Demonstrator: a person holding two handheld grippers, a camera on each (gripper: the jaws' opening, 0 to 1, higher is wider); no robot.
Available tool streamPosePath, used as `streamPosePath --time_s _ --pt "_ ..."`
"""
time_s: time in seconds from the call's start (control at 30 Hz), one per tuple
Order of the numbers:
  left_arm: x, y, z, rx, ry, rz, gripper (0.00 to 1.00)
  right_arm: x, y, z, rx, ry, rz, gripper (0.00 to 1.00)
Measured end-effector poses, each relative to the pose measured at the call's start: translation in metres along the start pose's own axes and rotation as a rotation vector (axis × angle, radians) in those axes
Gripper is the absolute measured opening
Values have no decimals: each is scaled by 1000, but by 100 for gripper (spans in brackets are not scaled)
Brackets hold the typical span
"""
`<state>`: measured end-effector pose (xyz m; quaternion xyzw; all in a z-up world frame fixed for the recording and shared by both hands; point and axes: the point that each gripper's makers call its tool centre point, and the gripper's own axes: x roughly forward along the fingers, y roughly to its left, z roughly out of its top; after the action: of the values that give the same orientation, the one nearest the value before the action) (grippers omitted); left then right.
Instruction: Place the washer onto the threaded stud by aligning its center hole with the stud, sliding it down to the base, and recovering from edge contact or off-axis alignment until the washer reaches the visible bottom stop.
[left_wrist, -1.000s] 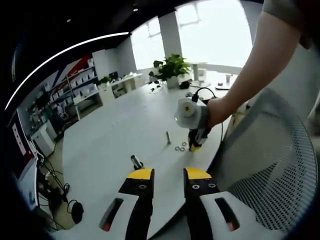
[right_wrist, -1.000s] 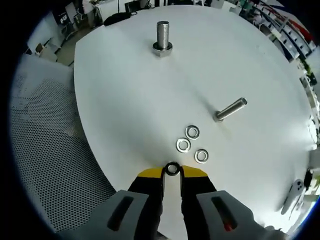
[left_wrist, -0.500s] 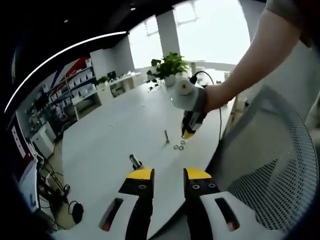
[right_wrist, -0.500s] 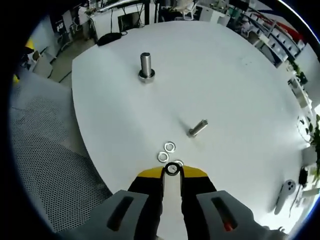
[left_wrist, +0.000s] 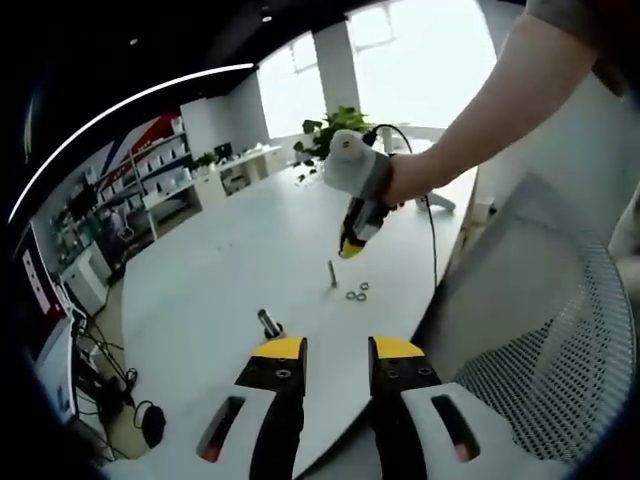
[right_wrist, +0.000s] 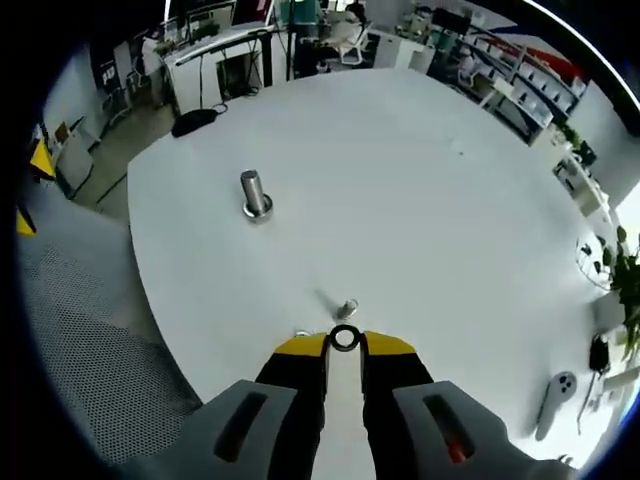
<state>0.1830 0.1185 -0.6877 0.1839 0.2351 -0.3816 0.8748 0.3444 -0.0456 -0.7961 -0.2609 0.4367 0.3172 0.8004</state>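
I am holding the washer (right_wrist: 344, 339) by its edge between the tips of my right gripper (right_wrist: 344, 342), whose jaws are squeezed in on it, and I am hanging it in the air right over the thin stud (right_wrist: 346, 308) on the white table (right_wrist: 420, 200), with the stud top just at 12 o'clock from the washer. I think I am lining up the hole now, so next I need to go straight down and keep the washer flat. My left gripper (left_wrist: 336, 348) is waiting with its jaws a little apart and holding nothing, near the fat bolt (left_wrist: 271, 324) at 11 o'clock, while three spare washers (left_wrist: 356, 293) are lying by the stud.
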Motion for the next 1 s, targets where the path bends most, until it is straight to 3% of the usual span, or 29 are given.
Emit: streamPosePath --time_s 0.23,0.5,0.57,1.0 --pt "-1 1 1 5 -6 6 22 9 -1 11 -56 11 -9 14" --pt "-1 -1 1 10 -3 -1 22 19 -2 8 -91 48 -10 14" --pt "0 -1 0 9 0 -2 22 21 -4 6 -160 72 -22 14" --pt "1 -3 -2 15 13 -10 22 32 -4 4 -122 91 -7 14"
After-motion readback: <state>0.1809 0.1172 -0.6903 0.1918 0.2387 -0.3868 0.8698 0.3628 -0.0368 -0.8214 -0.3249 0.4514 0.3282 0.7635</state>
